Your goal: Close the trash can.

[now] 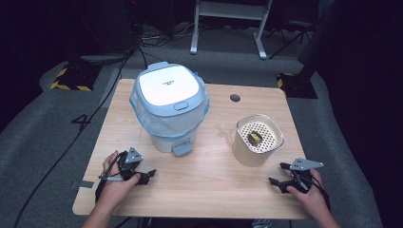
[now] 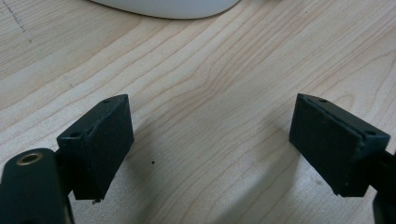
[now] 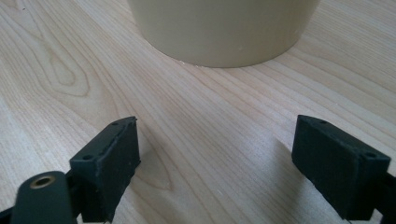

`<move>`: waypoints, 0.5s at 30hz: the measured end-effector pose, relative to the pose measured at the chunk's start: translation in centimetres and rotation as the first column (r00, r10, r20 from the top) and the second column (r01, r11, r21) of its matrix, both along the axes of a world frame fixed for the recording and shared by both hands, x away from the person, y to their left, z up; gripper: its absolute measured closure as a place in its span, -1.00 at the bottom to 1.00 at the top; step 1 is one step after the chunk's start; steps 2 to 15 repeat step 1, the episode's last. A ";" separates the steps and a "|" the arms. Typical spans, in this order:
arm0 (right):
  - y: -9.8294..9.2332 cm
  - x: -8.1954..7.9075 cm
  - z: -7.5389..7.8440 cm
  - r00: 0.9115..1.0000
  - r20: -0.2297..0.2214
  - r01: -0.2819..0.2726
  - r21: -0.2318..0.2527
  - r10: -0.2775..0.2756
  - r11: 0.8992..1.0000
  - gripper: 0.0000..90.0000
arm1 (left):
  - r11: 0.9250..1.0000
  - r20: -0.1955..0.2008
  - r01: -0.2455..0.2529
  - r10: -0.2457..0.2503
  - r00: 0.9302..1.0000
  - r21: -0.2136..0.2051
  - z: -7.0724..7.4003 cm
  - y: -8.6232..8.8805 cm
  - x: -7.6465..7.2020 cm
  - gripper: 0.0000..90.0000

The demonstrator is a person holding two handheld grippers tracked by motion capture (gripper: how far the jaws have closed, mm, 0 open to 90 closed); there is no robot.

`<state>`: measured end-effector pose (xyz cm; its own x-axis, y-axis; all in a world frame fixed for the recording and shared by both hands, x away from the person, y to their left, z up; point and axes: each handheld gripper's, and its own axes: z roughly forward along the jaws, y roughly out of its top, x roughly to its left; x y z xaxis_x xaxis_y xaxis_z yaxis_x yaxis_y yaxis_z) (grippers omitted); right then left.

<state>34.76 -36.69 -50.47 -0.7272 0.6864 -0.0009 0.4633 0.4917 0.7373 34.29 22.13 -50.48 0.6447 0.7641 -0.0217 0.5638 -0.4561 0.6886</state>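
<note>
So far nothing is started: both grippers, left and right, rest on the table, fingers spread and empty; bin shut, cup untouched.

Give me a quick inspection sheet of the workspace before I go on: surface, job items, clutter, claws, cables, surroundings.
Surface: light wooden table, a dark round hole near its far edge.
Job's things: pedal bin, white and pale blue, lid shut, liner bag around its rim, pedal facing the person; beige container to its right, perforated insert on top with a small dark yellowish object in it.
Clutter: nothing seen.
Grippers: left claw and right claw both low at the near edge, jaws wide apart, nothing between them.
Cables: black cables on the floor at left and behind the table.
Surroundings: grey carpet, white frame legs behind, yellow-black striped bases at both far corners, dark room.
</note>
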 end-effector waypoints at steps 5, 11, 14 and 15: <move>0.0 0.0 0.0 1.000 0.000 0.000 0.000 0.000 1.000 -0.67 | 1.000 0.000 0.000 0.000 1.000 0.000 0.0 0.0 0.0 -0.69; 0.0 0.0 0.0 1.000 0.000 0.000 0.000 0.000 1.000 -0.67 | 1.000 0.000 0.000 0.000 1.000 0.000 0.0 0.0 0.0 -0.69; 0.0 0.0 0.0 1.000 0.000 0.000 0.000 0.000 1.000 -0.67 | 1.000 0.000 0.000 0.000 1.000 0.000 0.0 0.0 0.0 -0.69; 0.0 0.0 0.0 1.000 0.000 0.000 0.000 0.000 1.000 -0.67 | 1.000 0.000 0.000 0.000 1.000 0.000 0.0 0.0 0.0 -0.69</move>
